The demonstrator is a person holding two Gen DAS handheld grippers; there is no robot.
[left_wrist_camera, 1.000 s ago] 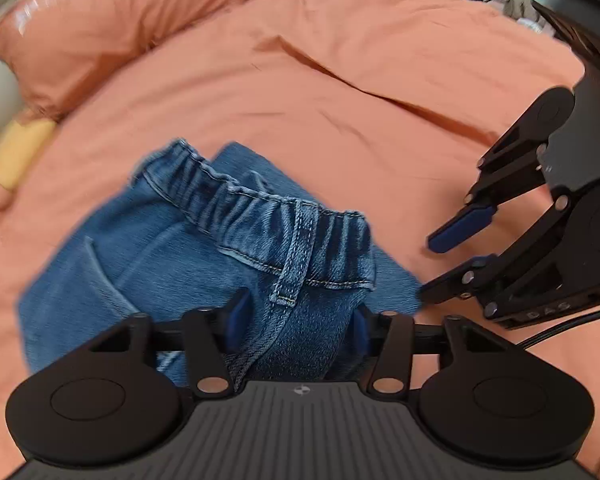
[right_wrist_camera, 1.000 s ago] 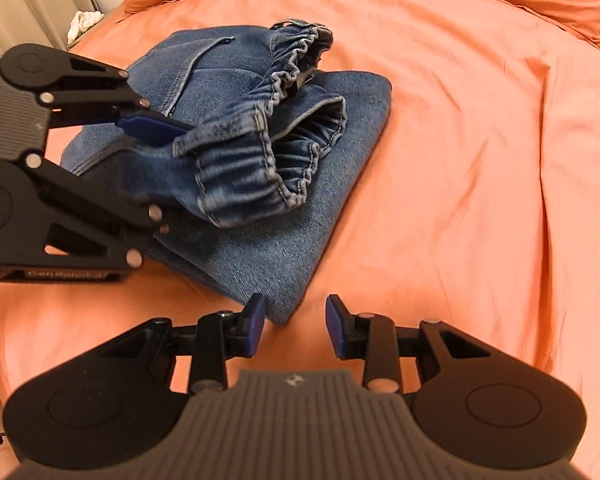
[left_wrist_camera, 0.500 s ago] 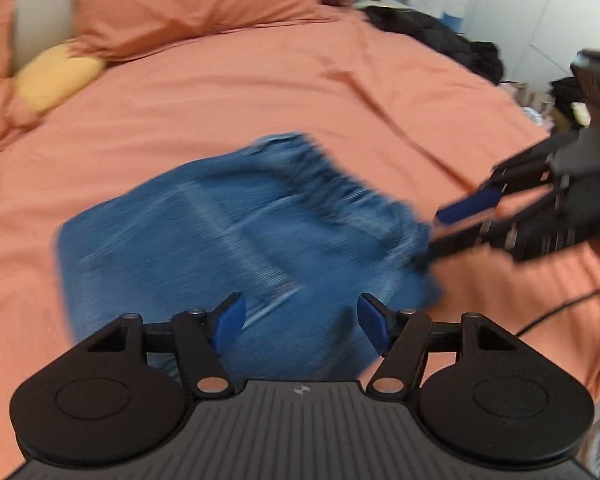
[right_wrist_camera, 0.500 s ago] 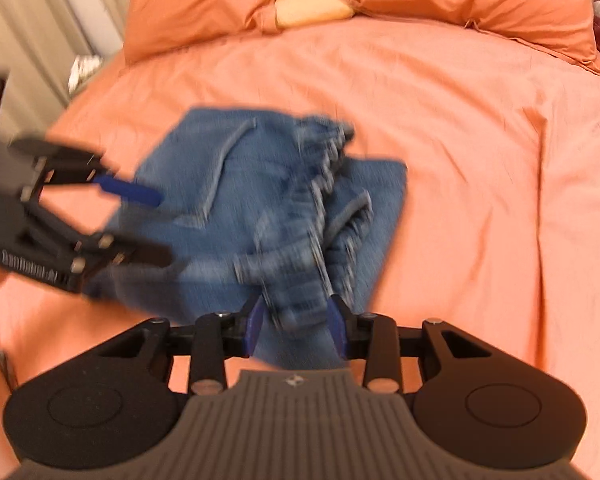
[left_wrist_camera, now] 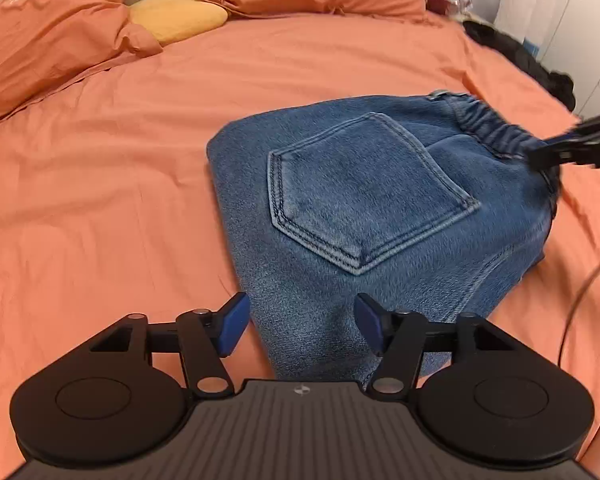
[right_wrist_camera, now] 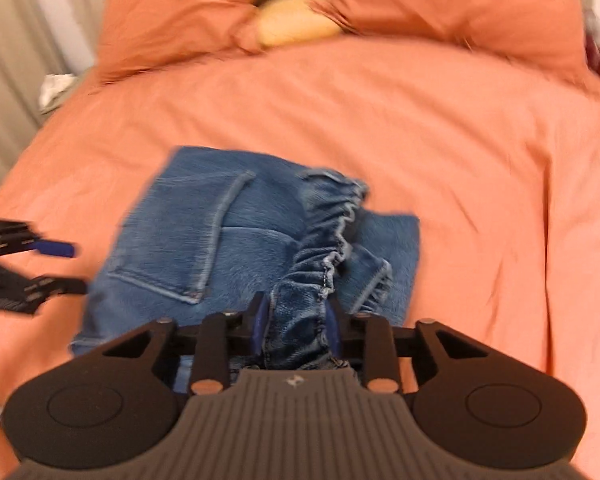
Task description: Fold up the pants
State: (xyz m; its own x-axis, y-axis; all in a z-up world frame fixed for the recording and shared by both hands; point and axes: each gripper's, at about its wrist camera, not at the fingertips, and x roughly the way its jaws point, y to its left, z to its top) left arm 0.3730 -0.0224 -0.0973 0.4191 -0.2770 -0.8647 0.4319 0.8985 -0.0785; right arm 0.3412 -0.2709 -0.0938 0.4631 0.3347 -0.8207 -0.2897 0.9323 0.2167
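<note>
Since the earlier frames, both cameras sit higher and farther back, so more of the orange bed (left_wrist_camera: 100, 200) shows, and the jeans (left_wrist_camera: 360, 208) now lie spread with the back pocket (left_wrist_camera: 364, 196) facing up rather than bunched. They rest near the middle of the bed, toward its near edge, folded over a lower denim layer that sticks out to the right in the right wrist view.

Left gripper (left_wrist_camera: 300, 324) hovers wide open over the near edge of the jeans, holding nothing; its jaws have just narrowed slightly. Right gripper (right_wrist_camera: 296, 320) has just been closing and now pinches the gathered waistband (right_wrist_camera: 328, 236) between its blue pads.

Risks, as a judgement: only one bunched corner is held, so a pull could drag the top layer off the lower one and undo the fold, or the thick elastic could slip free.

Hard to see: the right wrist view is blurred. Pant legs are hidden beneath the fold. Dark clutter (left_wrist_camera: 520, 56) at the far right stays unclear.
</note>
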